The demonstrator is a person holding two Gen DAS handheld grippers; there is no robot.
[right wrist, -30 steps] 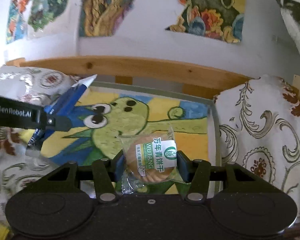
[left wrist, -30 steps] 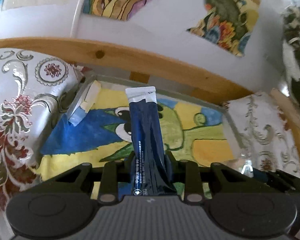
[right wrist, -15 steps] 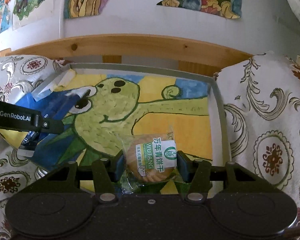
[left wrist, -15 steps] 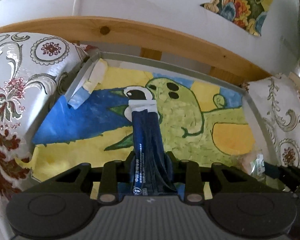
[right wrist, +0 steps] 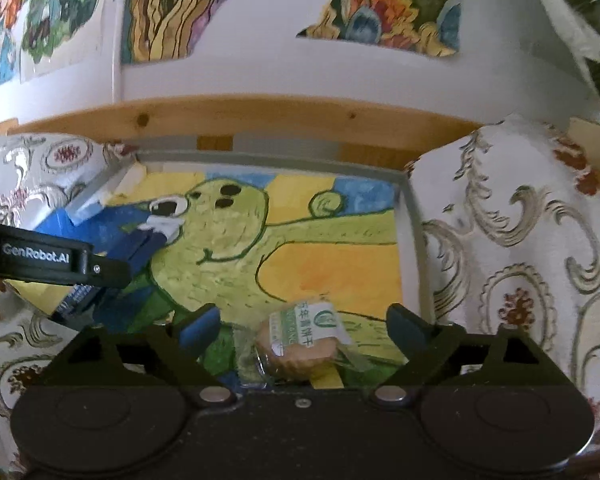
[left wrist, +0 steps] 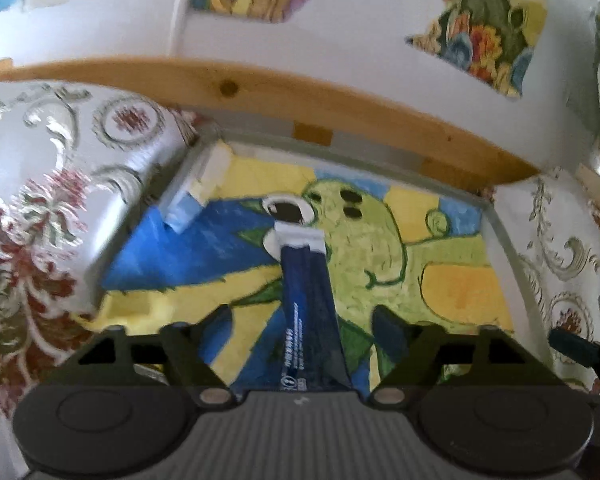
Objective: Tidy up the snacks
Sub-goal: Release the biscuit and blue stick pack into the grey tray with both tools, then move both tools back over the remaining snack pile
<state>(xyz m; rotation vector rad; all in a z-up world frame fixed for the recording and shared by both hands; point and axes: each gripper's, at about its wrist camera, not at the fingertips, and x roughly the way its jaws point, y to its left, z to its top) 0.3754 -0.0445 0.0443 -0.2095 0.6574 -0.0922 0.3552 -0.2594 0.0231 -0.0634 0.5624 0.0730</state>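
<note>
Left tongs (left wrist: 302,316) opening off glossy navy stick sachet (left wrist: 308,320), right tongs (right wrist: 300,324) opening off crinkly round biscuit pack (right wrist: 300,344)

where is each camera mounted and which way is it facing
Left wrist: sits on the left tool, looking forward and down into the painted tray; its opening fingers flank the blue stick packet.
Right wrist: sits on the right tool, facing the same tray; its opening fingers flank the biscuit packet, and the left tool shows at left.
Shared: tray, stick packet, wooden rail.
</note>
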